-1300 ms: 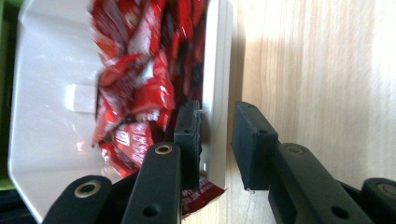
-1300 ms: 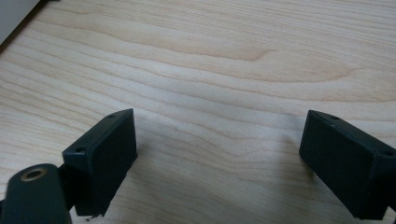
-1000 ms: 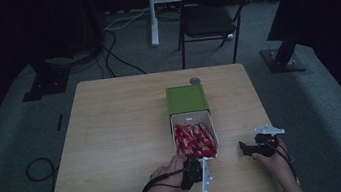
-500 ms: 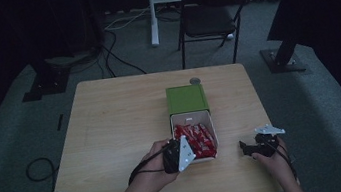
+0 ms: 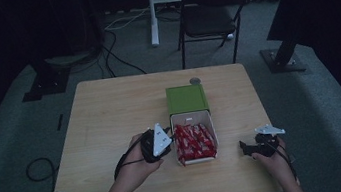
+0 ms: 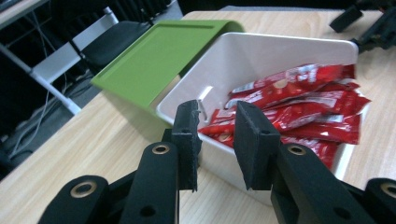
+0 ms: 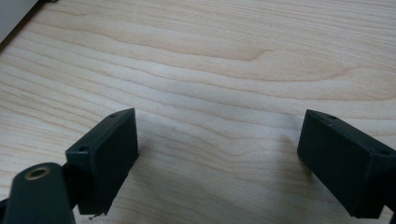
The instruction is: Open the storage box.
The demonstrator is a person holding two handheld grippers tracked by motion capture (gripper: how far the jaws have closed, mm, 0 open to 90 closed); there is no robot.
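The left gripper [image 6: 215,140], jaws slightly parted and empty, hovers at the near wall of the white tray [image 6: 261,51]; red packets [image 6: 299,107] lie inside, none lifted yet. The right gripper [image 7: 217,163] rests wide open.

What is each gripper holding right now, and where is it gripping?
Nothing is held. The left gripper straddles the white box's near wall, jaws still apart. The right gripper is wide open over bare table.

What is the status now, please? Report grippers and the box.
Left gripper partly open at white box rim, holding nothing. Right gripper wide open over bare table. Red packets inside box. Nothing in the way.
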